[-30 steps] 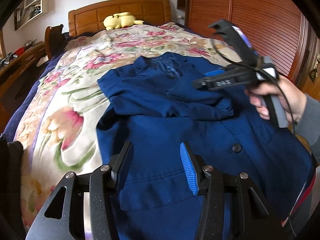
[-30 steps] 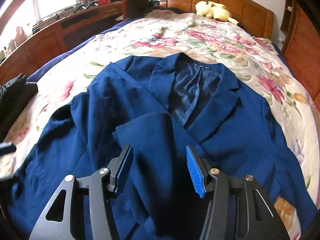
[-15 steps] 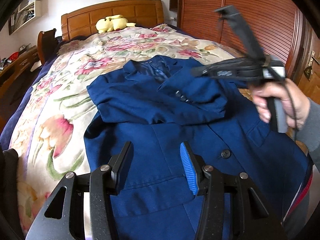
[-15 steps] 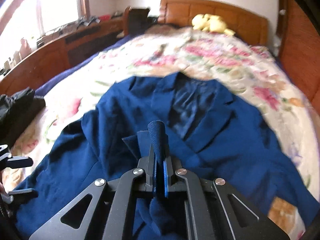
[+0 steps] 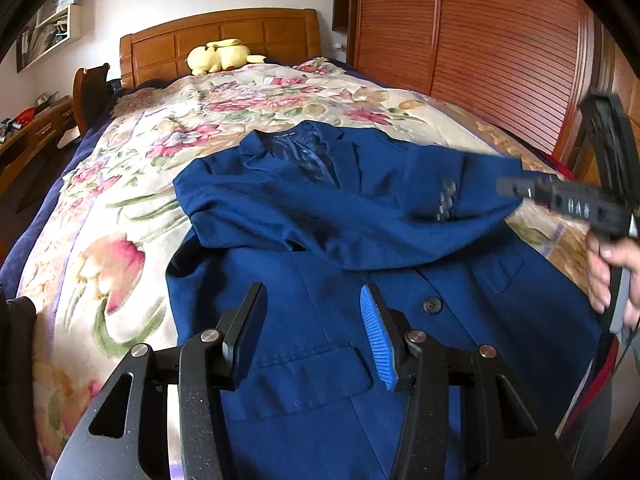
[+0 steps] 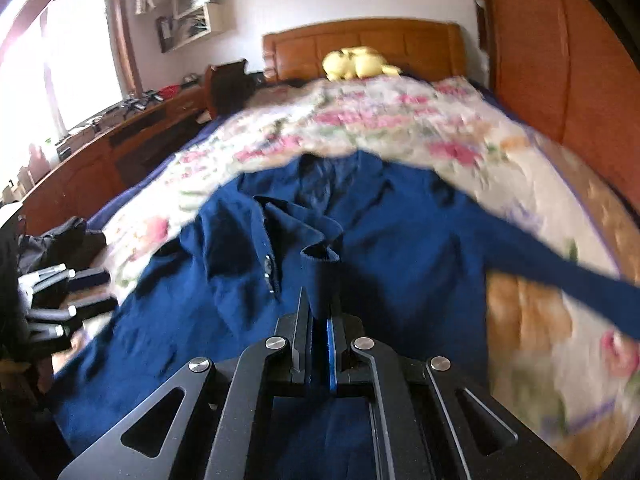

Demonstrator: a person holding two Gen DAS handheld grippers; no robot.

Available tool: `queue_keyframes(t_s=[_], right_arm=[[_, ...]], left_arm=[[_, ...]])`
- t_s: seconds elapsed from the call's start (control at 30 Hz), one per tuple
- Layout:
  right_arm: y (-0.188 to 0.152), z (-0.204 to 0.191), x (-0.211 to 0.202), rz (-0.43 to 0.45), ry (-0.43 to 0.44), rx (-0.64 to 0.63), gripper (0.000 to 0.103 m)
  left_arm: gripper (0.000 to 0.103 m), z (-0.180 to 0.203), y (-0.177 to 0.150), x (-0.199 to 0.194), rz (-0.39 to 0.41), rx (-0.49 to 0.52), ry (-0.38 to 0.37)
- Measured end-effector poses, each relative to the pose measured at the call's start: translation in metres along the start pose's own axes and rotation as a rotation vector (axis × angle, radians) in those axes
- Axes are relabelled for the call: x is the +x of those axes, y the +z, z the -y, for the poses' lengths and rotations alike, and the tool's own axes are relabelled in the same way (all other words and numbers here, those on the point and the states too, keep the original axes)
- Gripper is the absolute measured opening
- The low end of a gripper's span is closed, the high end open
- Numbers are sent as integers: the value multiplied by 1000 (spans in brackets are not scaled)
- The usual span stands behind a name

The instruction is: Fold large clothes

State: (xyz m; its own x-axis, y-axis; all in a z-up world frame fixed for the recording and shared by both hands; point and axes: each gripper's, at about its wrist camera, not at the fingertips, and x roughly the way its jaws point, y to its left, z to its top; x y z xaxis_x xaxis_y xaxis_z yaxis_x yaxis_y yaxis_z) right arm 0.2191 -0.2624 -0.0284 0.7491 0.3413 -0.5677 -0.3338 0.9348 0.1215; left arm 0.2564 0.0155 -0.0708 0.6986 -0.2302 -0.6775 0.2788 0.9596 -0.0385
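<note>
Right gripper (image 6: 320, 312): jaws clenched on a fold of the blue jacket (image 5: 320, 300) — its sleeve (image 5: 360, 220), with cuff buttons visible, is lifted and drawn across the jacket front. In the left view the right hand (image 5: 612, 276) grips the handle upright at the jacket's far edge, tool pointing inward over the cloth. Left gripper (image 5: 314, 332): jaws spread wide, holding nothing, poised above the lower front panel near a pocket flap. Contact with the cloth cannot be determined. Jacket lies front-up on the floral bedspread (image 5: 120, 248), collar toward the headboard (image 5: 224, 36).
</note>
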Motion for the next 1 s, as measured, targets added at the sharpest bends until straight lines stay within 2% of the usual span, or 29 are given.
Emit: queue_keyframes(t_s=[0.27, 0.43, 0.5, 0.57, 0.67, 0.87, 1.0], right_arm=[[-63, -1, -24, -40, 10, 26, 5], [-76, -1, -43, -49, -16, -65, 10], [-82, 1, -51, -42, -28, -82, 18], [-86, 5, -52, -46, -23, -82, 36], [-90, 15, -55, -45, -26, -81, 47], [-92, 36, -42, -85, -109, -105, 47], [-101, 54, -26, -129, -63, -31, 47]], left_arm=[[49, 12, -19, -4, -19, 17, 23], [49, 23, -30, -10, -16, 8, 17], [49, 28, -33, -11, -18, 9, 5], [49, 36, -35, -10, -23, 9, -14], [49, 50, -36, -7, -38, 24, -33], [49, 72, -31, 1, -51, 40, -44], [49, 80, -26, 11, -67, -9, -72]])
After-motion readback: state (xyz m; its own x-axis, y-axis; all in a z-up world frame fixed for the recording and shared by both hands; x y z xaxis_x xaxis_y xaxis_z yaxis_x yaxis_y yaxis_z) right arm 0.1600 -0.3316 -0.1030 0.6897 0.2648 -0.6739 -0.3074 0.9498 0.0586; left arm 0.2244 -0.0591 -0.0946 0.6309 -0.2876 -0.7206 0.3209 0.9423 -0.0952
